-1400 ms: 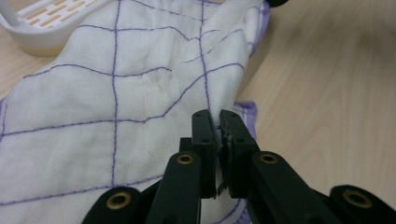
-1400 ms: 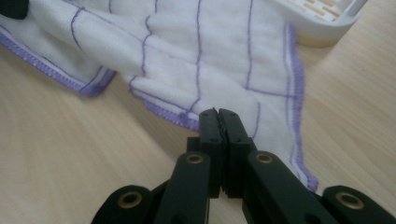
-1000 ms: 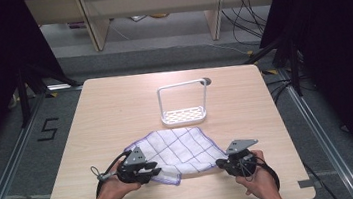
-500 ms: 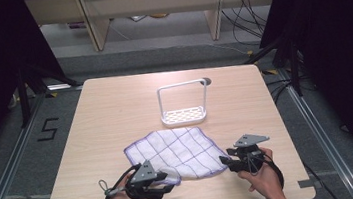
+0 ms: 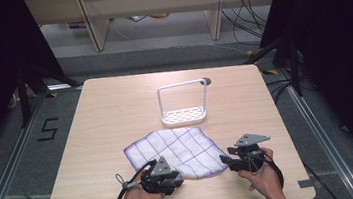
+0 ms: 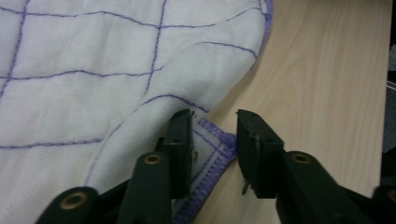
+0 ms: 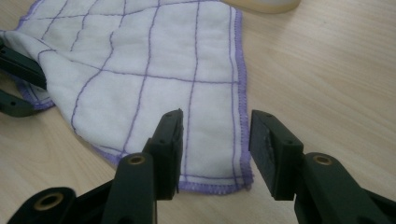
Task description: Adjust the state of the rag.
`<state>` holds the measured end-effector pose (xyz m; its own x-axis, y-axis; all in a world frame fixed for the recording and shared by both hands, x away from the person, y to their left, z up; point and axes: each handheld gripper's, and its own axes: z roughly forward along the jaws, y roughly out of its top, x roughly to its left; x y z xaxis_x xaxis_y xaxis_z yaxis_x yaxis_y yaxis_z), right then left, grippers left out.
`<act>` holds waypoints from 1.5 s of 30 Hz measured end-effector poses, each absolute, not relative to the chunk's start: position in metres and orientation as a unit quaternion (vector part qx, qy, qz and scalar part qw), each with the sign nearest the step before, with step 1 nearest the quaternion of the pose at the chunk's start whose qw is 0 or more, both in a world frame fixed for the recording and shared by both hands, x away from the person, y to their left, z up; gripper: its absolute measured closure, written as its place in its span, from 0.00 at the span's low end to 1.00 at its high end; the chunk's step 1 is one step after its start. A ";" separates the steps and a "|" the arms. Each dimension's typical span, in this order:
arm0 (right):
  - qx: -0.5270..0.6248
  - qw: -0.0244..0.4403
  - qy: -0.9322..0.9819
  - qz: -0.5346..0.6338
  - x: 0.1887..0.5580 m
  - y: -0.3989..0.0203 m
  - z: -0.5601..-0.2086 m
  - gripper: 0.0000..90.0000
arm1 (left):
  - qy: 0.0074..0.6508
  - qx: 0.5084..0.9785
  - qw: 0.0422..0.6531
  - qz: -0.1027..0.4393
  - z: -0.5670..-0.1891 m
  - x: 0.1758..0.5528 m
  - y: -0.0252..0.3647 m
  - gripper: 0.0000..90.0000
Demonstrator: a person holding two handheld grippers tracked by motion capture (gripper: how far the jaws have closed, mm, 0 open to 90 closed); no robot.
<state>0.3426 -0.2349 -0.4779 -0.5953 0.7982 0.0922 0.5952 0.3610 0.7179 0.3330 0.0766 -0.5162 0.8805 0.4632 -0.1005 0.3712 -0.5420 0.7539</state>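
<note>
Nearest the person, the left gripper [image 5: 171,179] and right gripper [image 5: 226,160] flanked the near edge of the white cloth [image 5: 178,152] with purple grid lines. The left jaws, just closing, stood apart around a purple-hemmed corner without clamping it. The right jaws, just opening, stood apart over the other near corner. Farther off, just beyond the cloth, stood a white rack [image 5: 183,103] on the table [image 5: 105,112]

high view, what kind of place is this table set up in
Probably a lab or recording workspace, not a home: the light wooden table stands on grey floor with a taped number five, loose black cables trail behind, and dark curtains close off the sides.
</note>
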 end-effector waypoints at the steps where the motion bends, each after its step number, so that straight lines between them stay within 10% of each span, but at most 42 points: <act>1: 0.428 0.135 0.813 0.371 0.344 -0.236 -0.479 0.61 | 0.235 0.876 0.417 0.056 -0.516 0.334 0.077 0.79; 13: 0.441 0.133 0.828 0.320 0.350 -0.236 -0.495 0.71 | 0.219 0.870 0.436 0.069 -0.503 0.322 0.088 0.98; 20: 0.402 0.149 0.852 0.302 0.349 -0.231 -0.499 0.98 | 0.226 0.852 0.467 0.068 -0.489 0.306 0.120 0.98; 39: 0.358 0.156 0.876 0.284 0.307 -0.231 -0.477 0.98 | 0.219 0.865 0.448 0.053 -0.499 0.265 0.167 0.99; 45: 0.365 0.143 0.876 0.283 0.294 -0.229 -0.477 0.95 | 0.276 0.834 0.474 0.065 -0.495 0.277 0.174 0.81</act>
<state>0.2937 -0.2285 -0.4765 -0.6931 0.7195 -0.0443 0.5577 0.5741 0.5996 0.2769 0.1743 -0.4953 0.8396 0.5213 -0.1526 0.3979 -0.3990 0.8262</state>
